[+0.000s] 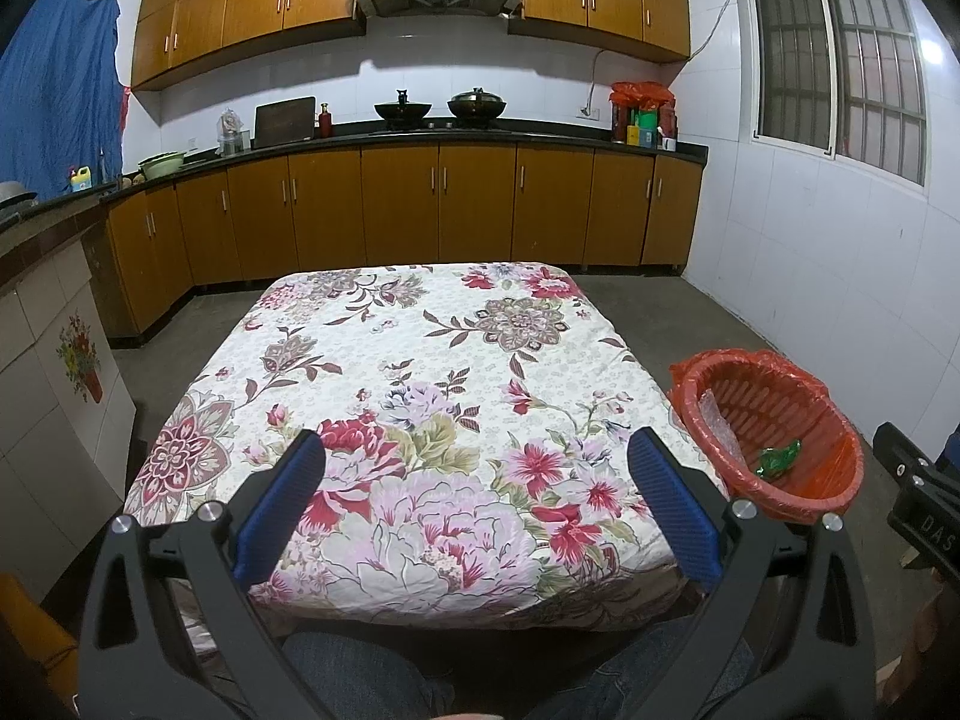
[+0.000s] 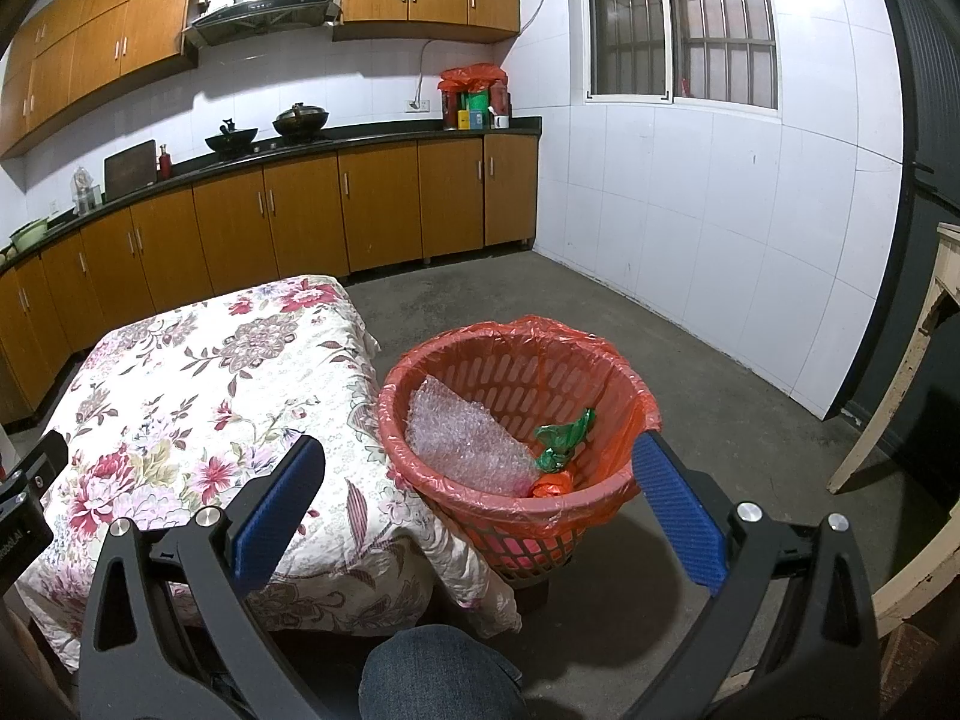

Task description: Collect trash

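Observation:
A red basket lined with a red plastic bag (image 2: 600, 360) stands on the floor by the table's right side; it also shows in the left wrist view (image 1: 831, 420). Inside lie bubble wrap (image 2: 462, 438), a green wrapper (image 2: 561, 441) and an orange scrap (image 2: 549, 485). My left gripper (image 1: 477, 450) is open and empty above the near edge of the floral-clothed table (image 1: 420, 348). My right gripper (image 2: 480, 456) is open and empty, held just in front of the basket. No loose trash shows on the tablecloth.
Brown kitchen cabinets with a dark counter (image 1: 420, 138) run along the far and left walls. A white tiled wall with a barred window (image 2: 678, 24) is on the right. A pale wooden furniture leg (image 2: 900, 396) stands at far right. My knees (image 2: 438, 672) are below.

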A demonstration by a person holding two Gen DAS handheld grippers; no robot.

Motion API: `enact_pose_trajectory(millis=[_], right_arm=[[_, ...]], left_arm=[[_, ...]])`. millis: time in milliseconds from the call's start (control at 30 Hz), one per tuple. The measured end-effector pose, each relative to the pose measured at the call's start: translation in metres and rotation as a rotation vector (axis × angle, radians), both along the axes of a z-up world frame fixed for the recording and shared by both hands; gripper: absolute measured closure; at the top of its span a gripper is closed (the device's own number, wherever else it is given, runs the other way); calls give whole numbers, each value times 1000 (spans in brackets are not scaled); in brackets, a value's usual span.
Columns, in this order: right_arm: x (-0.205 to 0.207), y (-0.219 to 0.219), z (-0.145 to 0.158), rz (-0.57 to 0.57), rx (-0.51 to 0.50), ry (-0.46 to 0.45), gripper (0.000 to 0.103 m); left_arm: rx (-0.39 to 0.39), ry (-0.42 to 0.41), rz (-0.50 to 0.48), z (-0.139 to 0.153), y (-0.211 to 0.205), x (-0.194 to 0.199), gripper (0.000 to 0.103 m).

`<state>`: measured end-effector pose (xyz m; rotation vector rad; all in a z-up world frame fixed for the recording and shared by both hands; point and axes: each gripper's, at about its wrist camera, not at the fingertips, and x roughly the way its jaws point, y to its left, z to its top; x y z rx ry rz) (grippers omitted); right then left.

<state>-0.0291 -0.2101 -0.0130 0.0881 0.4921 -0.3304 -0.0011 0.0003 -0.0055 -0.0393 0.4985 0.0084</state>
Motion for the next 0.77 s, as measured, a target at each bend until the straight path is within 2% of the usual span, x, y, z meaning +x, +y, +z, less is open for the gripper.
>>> enact_pose_trajectory(millis=[767], right_arm=[[0,0,0,1,1,1,2]], left_arm=[[4,1,1,-1,-1,-1,4]])
